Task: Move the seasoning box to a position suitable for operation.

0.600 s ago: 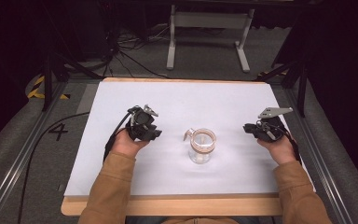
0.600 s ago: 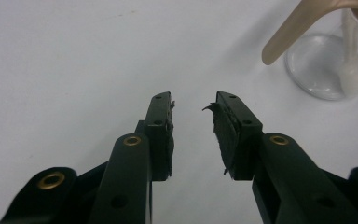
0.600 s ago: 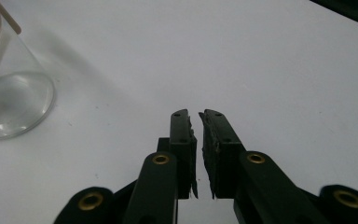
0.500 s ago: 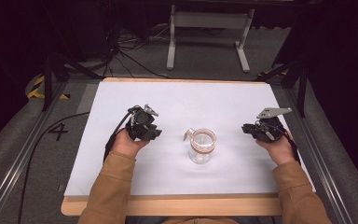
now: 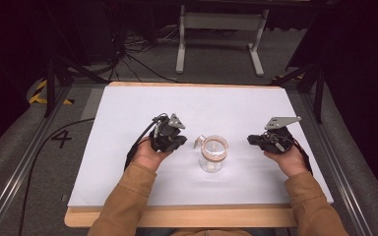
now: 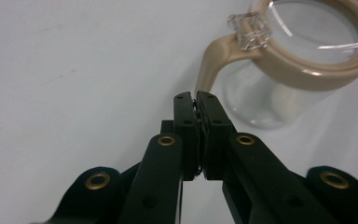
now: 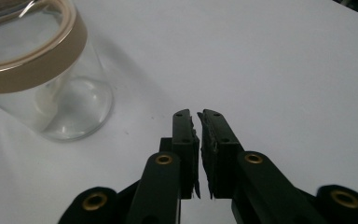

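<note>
A clear glass jar [image 5: 212, 156] with a tan rubber collar stands upright near the middle of the white table [image 5: 128, 118]. A tan tab with a clear clip [image 6: 249, 31] sticks out from the collar toward the left gripper. My left gripper [image 5: 181, 141] rests just left of the jar, and its jaws are shut with nothing between them; the left gripper [image 6: 196, 99] points at the tab's lower end. My right gripper [image 5: 252, 140] sits to the jar's right, a short gap away, also shut and empty. In the right gripper view the jar [image 7: 42, 70] lies ahead and to the left of the right gripper [image 7: 196, 115].
The white table top ends in a wooden front edge [image 5: 177, 216]. Behind the table a metal stand [image 5: 221, 29] and cables lie on the dark floor. A cable [image 5: 39, 147] and a "4" marking [image 5: 60, 139] lie left of the table.
</note>
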Demonstrator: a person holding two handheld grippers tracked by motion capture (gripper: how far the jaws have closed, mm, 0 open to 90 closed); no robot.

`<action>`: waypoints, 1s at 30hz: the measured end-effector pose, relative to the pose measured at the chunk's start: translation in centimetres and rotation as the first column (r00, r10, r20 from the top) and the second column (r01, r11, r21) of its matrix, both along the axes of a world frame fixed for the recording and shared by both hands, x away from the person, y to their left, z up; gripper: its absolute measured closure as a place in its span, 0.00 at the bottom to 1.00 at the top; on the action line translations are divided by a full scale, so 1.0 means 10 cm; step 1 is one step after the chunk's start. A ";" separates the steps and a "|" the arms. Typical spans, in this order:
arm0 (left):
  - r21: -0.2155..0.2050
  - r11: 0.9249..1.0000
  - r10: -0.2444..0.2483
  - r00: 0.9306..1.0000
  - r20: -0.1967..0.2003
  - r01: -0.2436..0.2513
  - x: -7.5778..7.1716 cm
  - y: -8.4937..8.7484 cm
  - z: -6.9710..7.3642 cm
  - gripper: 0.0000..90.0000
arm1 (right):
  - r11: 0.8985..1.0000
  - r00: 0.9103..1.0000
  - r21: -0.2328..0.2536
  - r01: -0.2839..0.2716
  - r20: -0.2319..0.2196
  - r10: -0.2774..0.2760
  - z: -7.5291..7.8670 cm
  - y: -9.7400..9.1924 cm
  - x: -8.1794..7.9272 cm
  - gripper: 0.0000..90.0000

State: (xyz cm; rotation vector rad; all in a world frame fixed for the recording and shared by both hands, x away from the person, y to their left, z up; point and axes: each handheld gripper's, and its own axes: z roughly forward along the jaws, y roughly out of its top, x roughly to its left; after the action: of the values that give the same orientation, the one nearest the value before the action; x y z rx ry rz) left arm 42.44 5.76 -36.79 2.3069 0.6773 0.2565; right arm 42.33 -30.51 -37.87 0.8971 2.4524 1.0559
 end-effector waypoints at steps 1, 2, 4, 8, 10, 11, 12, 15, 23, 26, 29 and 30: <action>0.006 1.000 -0.002 1.000 -0.009 0.002 0.01 -0.03 -0.02 0.97 | 1.000 1.000 -0.008 -0.009 0.000 0.009 -0.01 0.02 0.00 0.93; 0.020 1.000 0.001 1.000 -0.016 -0.001 0.02 -0.05 -0.04 0.97 | 1.000 1.000 -0.011 -0.015 0.000 0.015 -0.02 0.03 0.00 0.93; 0.043 0.999 0.015 1.000 -0.027 -0.014 0.04 -0.10 -0.12 0.97 | 1.000 1.000 -0.013 -0.024 -0.006 0.024 -0.04 0.06 0.00 0.93; 0.034 0.999 0.005 0.999 -0.046 -0.004 0.06 -0.16 -0.21 0.97 | 0.999 0.999 -0.023 -0.032 -0.021 0.032 -0.08 0.10 0.00 0.93; 0.037 0.999 -0.007 0.999 -0.050 0.009 0.06 -0.19 -0.23 0.97 | 0.999 0.999 -0.026 -0.039 -0.025 0.038 -0.09 0.11 0.00 0.93; 0.048 0.999 -0.009 0.999 -0.050 0.011 0.05 -0.21 -0.23 0.97 | 0.999 0.999 -0.027 -0.041 -0.024 0.041 -0.09 0.12 0.00 0.93; 0.047 0.999 -0.007 0.999 -0.044 0.009 0.05 -0.22 -0.24 0.97 | 0.999 0.999 -0.026 -0.043 -0.023 0.043 -0.09 0.13 -0.01 0.93; 0.051 0.999 -0.005 0.999 -0.051 0.008 0.06 -0.24 -0.27 0.96 | 0.998 0.998 -0.029 -0.053 -0.027 0.052 -0.10 0.16 -0.01 0.93; 0.076 0.997 -0.001 0.999 -0.054 0.005 0.09 -0.29 -0.31 0.97 | 0.997 0.997 -0.045 -0.064 -0.036 0.062 -0.13 0.20 -0.04 0.93; 0.066 0.998 0.002 0.998 -0.059 0.002 0.12 -0.29 -0.32 1.00 | 0.997 0.997 -0.049 -0.067 -0.038 0.065 -0.14 0.19 -0.06 0.93; 0.075 0.997 -0.005 0.998 -0.064 0.010 0.14 -0.30 -0.31 1.00 | 0.997 0.998 -0.053 -0.063 -0.036 0.061 -0.15 0.18 -0.09 0.93; 0.075 0.997 -0.005 0.998 -0.064 0.010 0.14 -0.30 -0.31 1.00 | 0.997 0.998 -0.053 -0.063 -0.036 0.061 -0.15 0.18 -0.09 0.93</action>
State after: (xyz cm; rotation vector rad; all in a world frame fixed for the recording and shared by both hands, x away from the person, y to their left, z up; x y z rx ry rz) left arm 43.86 2.73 -39.89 2.3981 0.7017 0.2097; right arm 41.43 -28.71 -39.34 0.8339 2.5391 0.9976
